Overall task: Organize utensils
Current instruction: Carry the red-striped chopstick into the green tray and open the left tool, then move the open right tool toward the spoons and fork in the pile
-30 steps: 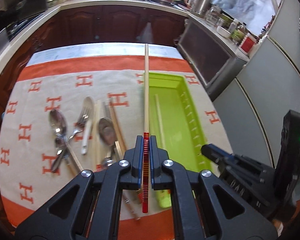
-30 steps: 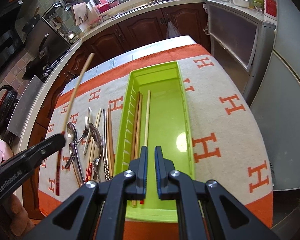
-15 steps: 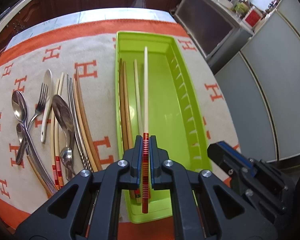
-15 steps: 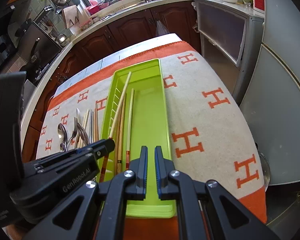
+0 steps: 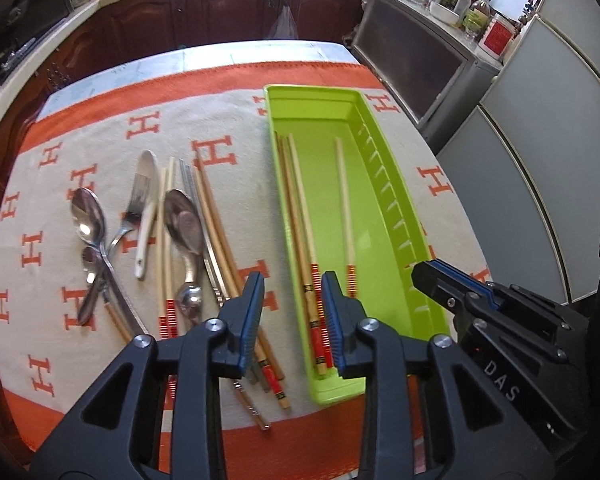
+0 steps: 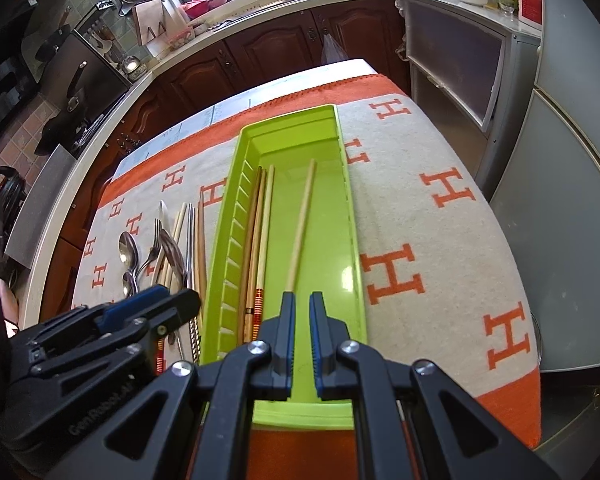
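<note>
Left gripper (image 5: 292,300) jaws just opened, nothing between them, chopstick (image 5: 346,208) released into green tray (image 5: 396,200) at frame centre; right gripper (image 6: 301,312) narrow, empty; withdrawal should be straight upward.

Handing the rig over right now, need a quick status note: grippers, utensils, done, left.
Left gripper: jaws have just been opening, nothing pinched; it hangs over the near end of the green tray.
Right gripper: shut and empty, over the tray's near end.
Done: four chopsticks lie in the tray, three along its left wall and one light chopstick apart, nearer the middle.
Left: the pile on the H-patterned cloth beside the tray: metal spoons, a fork, a white spoon and more chopsticks. Where the spoons and fork belong is not shown.
</note>
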`<state>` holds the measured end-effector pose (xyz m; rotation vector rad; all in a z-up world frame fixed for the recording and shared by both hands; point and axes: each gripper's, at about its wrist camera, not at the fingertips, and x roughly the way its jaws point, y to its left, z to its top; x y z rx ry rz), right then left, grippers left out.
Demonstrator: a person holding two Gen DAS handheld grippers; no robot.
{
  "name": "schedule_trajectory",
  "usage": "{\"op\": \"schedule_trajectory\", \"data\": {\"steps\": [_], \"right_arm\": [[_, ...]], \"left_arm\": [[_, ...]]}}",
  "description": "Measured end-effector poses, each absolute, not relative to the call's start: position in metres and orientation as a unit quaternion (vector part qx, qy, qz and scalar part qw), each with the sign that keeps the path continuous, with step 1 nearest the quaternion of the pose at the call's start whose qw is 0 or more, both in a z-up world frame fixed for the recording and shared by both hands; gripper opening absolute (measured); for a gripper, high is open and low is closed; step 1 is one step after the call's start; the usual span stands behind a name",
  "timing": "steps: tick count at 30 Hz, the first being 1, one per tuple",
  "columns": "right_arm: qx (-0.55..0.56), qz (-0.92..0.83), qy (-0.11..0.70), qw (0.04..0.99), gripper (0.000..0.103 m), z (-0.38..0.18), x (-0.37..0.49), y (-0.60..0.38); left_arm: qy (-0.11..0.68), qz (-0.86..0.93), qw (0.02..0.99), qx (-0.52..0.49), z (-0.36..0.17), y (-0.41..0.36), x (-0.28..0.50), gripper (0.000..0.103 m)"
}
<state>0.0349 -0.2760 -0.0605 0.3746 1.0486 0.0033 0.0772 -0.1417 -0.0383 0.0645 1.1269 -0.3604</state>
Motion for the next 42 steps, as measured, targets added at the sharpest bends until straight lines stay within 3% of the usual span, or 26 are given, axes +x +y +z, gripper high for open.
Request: {"op": "schedule_trajectory", "data": {"steps": [12, 42], "right_arm": [[0.159, 0.020, 0.500, 0.851, 0.007, -0.054, 0.035, -0.253], [0.077, 0.121, 0.534, 0.833, 0.007, -0.042, 0.071, -0.129]], "left_arm": [[0.519, -0.114, 0.846, 0.035, -0.028, -0.088, 0.067, 0.027], [0.528, 0.000, 0.849, -0.010, -0.059, 0.067, 0.060, 0.027]]}}
